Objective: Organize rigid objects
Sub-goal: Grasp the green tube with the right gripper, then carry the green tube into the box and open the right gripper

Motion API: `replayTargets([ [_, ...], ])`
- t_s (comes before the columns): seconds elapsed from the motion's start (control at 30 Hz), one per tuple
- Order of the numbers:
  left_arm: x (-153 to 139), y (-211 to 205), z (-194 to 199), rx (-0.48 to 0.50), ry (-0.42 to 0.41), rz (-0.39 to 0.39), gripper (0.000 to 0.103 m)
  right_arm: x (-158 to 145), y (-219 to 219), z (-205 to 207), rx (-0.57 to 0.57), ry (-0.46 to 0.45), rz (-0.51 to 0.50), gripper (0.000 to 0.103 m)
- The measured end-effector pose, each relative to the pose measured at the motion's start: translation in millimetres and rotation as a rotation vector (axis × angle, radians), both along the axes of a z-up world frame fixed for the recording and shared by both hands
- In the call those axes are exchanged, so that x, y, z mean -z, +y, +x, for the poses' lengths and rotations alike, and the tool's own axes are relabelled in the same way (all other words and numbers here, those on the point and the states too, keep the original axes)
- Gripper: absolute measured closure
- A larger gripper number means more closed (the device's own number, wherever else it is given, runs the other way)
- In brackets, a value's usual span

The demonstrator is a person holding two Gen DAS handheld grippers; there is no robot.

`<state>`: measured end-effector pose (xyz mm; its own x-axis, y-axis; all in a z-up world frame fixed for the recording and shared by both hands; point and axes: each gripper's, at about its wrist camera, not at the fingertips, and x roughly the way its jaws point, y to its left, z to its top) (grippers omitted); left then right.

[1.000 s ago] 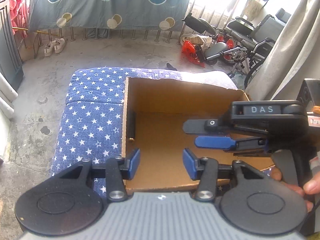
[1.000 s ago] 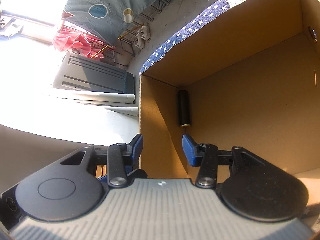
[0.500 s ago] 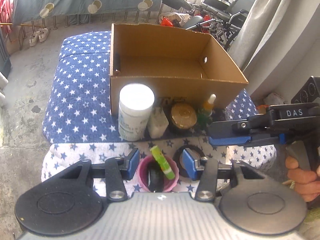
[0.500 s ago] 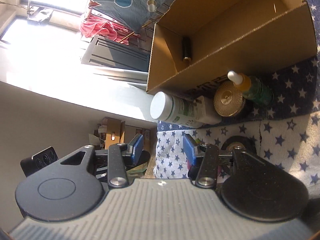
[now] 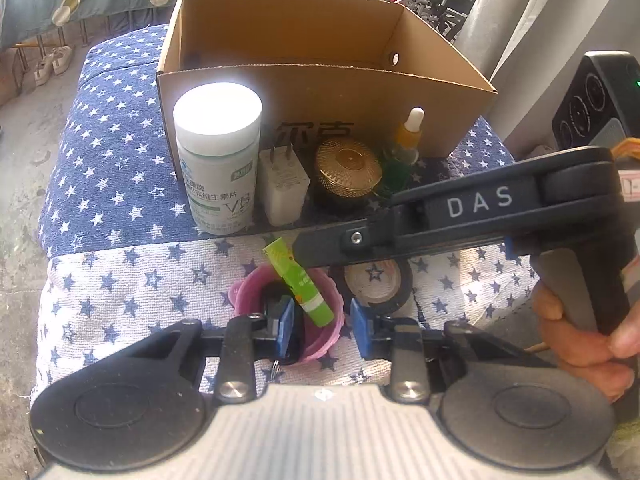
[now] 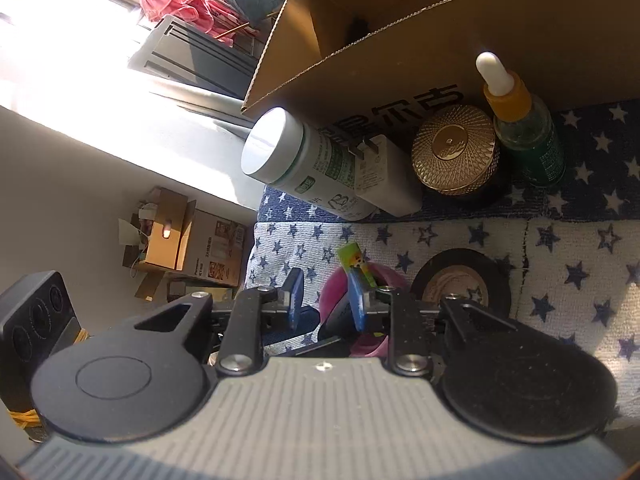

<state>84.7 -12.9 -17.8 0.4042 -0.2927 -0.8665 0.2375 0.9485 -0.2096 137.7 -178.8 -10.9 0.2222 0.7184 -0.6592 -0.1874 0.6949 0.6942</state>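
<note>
An open cardboard box (image 5: 320, 92) stands on the star-patterned cushion. In front of it stand a white pill bottle (image 5: 218, 156), a white charger plug (image 5: 282, 184), a gold-lidded jar (image 5: 347, 168) and a green dropper bottle (image 5: 404, 152). Nearer lies a pink cup (image 5: 320, 332) holding a green tube (image 5: 300, 276) and a dark object, beside a black tape roll (image 5: 376, 280). My left gripper (image 5: 320, 326) is open, its jaws either side of the cup. My right gripper (image 6: 325, 300) is open, just above the cup (image 6: 380, 276), and reaches across the left wrist view (image 5: 460, 216).
The same row of objects shows in the right wrist view: pill bottle (image 6: 304, 152), charger (image 6: 384, 176), gold jar (image 6: 456, 148), dropper bottle (image 6: 524, 128), tape roll (image 6: 460, 284). A black object lies inside the box (image 6: 358, 26). Cardboard boxes (image 6: 188, 236) stand on the floor to the left.
Both grippers pulled back from inside the box and dropped low over the near cushion. The pink cup now lies between the left jaws. Both stayed open.
</note>
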Motion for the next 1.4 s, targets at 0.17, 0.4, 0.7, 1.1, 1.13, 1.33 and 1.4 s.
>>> replayTargets([
  [0.17, 10.1, -3.1, 11.0, -0.012, 0.014, 0.015, 0.072, 6.8, 7.4, 8.9, -0.012, -0.002, -0.023, 0.078],
  [0.4, 20.7, -8.0, 21.6, -0.029, 0.017, 0.04, 0.072, 21.8, 17.1, 20.0, -0.04, 0.01, -0.035, 0.078],
  [0.7, 22.5, -9.8, 28.1, -0.049, 0.01, 0.061, 0.079, 29.0, 14.0, 23.4, -0.038, -0.009, -0.045, 0.088],
  [1.1, -10.7, -16.2, 8.6, -0.047, -0.074, 0.064, 0.085, -4.8, -0.5, 2.3, -0.021, -0.095, -0.028, 0.091],
  [1.13, -16.0, -16.5, 6.4, -0.047, -0.086, 0.062, 0.085, -12.1, -2.0, -0.4, -0.02, -0.108, -0.025, 0.091],
  [1.33, -67.5, -15.5, 5.8, -0.038, -0.187, 0.055, 0.085, -69.1, -8.5, -4.4, -0.013, -0.214, 0.004, 0.091],
  [1.4, -86.0, -15.0, 12.9, -0.032, -0.221, 0.054, 0.085, -89.9, -10.1, 0.6, -0.011, -0.257, 0.015, 0.091],
])
